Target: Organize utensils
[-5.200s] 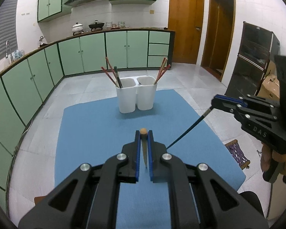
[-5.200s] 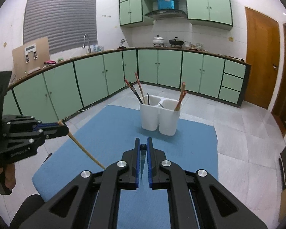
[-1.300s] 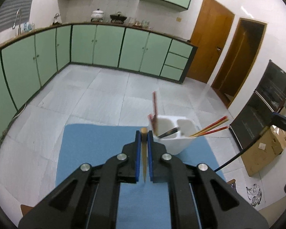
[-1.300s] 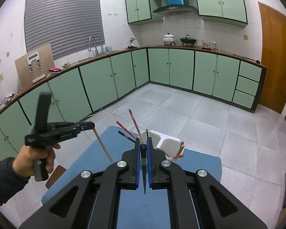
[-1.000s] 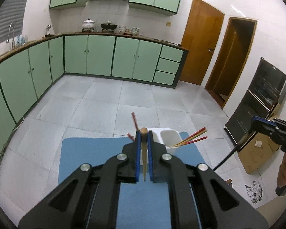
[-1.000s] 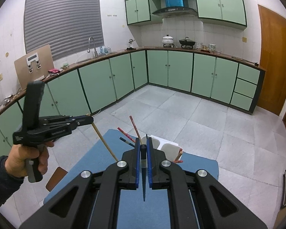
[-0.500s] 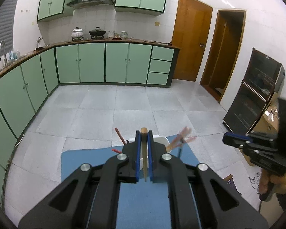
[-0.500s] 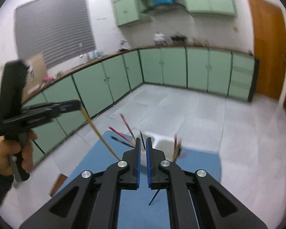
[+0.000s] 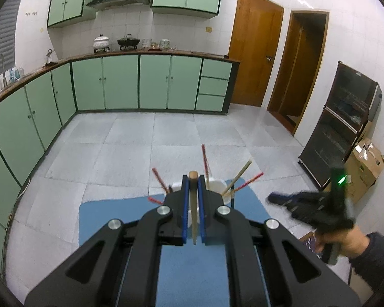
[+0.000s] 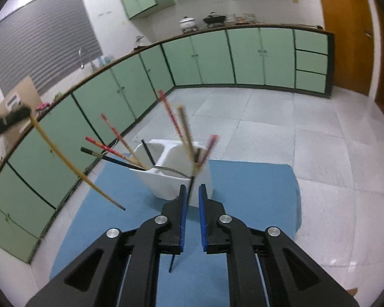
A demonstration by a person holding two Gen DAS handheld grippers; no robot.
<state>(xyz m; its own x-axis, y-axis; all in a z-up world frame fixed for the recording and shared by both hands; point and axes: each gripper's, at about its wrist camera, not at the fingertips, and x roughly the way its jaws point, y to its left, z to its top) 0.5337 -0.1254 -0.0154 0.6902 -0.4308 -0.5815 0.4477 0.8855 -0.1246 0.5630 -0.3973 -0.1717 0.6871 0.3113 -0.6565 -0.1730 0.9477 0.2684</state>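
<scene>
Right tongs (image 10: 191, 195), close above the white holder (image 10: 163, 181) on the blue table (image 10: 256, 192), have just been opening slightly. A black chopstick (image 10: 171, 263) hangs loose between them. Left tongs (image 9: 192, 183) clamp a tan chopstick (image 9: 193, 220). Release is best made only over a compartment.

One white two-cup holder (image 10: 166, 179) stands on one blue mat (image 10: 256, 192). About eight sticks show, blur hiding the exact number. Two grippers (image 9: 192, 204) (image 10: 190, 199) appear.
</scene>
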